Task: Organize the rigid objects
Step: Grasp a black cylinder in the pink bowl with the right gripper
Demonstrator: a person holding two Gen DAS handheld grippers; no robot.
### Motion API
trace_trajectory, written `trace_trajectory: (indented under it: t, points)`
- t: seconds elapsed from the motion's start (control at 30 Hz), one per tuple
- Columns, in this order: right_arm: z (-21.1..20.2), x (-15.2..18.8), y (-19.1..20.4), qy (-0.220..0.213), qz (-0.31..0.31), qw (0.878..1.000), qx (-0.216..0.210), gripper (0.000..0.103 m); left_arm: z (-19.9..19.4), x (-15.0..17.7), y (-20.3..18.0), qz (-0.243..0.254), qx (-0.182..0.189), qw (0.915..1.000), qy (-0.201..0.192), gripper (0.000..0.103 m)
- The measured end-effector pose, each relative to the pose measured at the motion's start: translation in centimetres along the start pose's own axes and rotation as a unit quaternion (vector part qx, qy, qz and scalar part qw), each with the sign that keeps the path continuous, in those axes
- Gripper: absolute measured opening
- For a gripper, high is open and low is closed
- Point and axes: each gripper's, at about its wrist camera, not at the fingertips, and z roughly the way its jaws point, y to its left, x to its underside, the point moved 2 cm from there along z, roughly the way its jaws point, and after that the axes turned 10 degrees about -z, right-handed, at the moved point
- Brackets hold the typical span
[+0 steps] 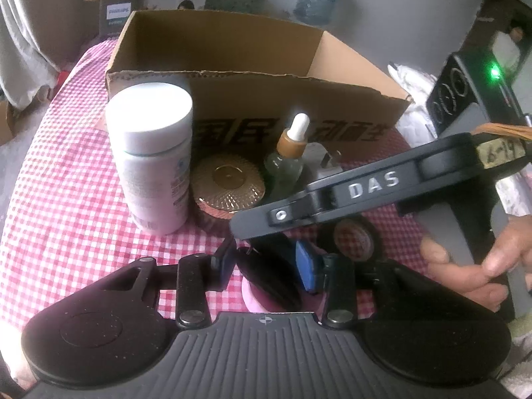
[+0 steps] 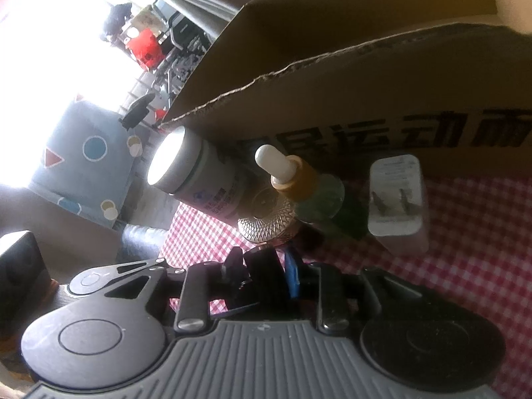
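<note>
Checked surface (image 1: 66,179) is crowded before the cardboard box (image 1: 252,99); a dark object (image 1: 266,279) is clamped by both the narrowly-parted left gripper (image 1: 267,266) and the near-closed right gripper (image 2: 262,271).

Bottle (image 1: 151,156), jar (image 1: 229,184) and dropper (image 1: 287,156) stand before box (image 1: 299,99).

On the arm of my right gripper (image 1: 365,193), crossing in front of me, raised silver letters read "DAS". A yellowish tag (image 1: 502,153) taped near its handle carries handwriting, perhaps "6-19". Off the desk's far left corner, a grey carton (image 1: 119,16) shows the brand "PHILIPS". The cardboard box (image 2: 365,99) has bold black Chinese characters printed along its near wall.
</note>
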Motion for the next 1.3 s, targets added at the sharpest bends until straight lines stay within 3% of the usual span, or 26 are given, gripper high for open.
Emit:
trace_trajectory:
  t: [0.07, 0.67, 1.3]
  points:
    - [0.3, -0.1, 0.3, 0.003, -0.008, 1.000, 0.003, 0.030, 0.1, 0.1, -0.2, 0.003, 0.000, 1.0000, 0.002, 0.044]
    - [-1.9, 0.9, 0.1, -0.021, 0.003, 1.000, -0.007, 0.028, 0.3, -0.1, -0.9, 0.024, 0.004, 0.9997, -0.004, 0.044]
    - [-5.5, 2.6, 1.3, -0.068, -0.014, 0.997, 0.011, 0.027, 0.7, 0.7, -4.1, 0.101, -0.015, 0.9946, -0.023, 0.044]
